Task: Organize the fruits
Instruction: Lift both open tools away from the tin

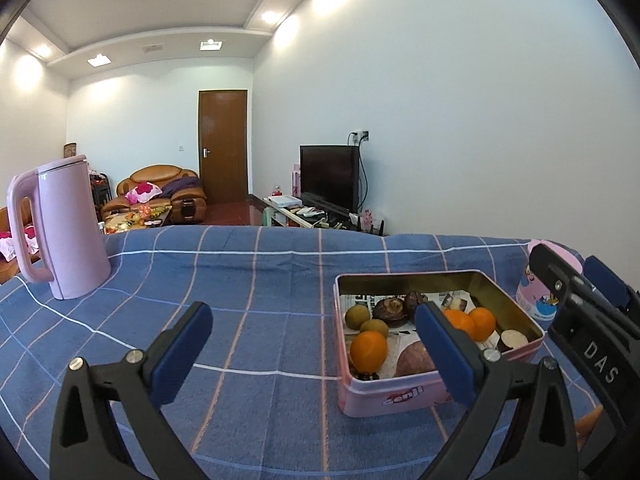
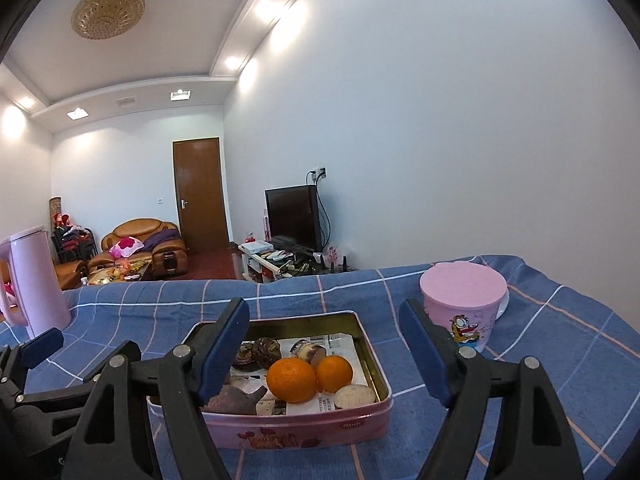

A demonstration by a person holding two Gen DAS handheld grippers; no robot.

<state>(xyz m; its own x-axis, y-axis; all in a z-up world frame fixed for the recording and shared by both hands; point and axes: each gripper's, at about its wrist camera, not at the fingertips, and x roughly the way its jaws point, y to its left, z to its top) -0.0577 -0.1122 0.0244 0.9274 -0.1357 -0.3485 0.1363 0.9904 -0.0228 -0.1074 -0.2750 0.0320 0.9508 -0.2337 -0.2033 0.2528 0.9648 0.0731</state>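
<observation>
1. The left gripper (image 1: 314, 344) is held wide apart and empty, above the checked blue cloth (image 1: 256, 280) to the left of the pink tin (image 1: 400, 394); its right finger overlaps the tin's contents in the left wrist view.
2. The right gripper (image 2: 324, 346) is likewise spread wide with nothing between its fingers, hovering over the near right part of the pink tin (image 2: 304, 432).
3. Inside the tin, on newspaper, oranges (image 2: 291, 380) are seen toward the near right, one more orange (image 1: 368, 350) at the near left, two greenish-brown round fruits (image 1: 357, 316) at the left, and dark brown wrinkled fruits (image 1: 390, 307) toward the far side.
4. A pink lidded tub (image 2: 462, 292) with a cartoon print is placed just right of the tin, further back.
5. A pink kettle (image 1: 66, 226) is stood well to the left of the tin on the bench.
</observation>
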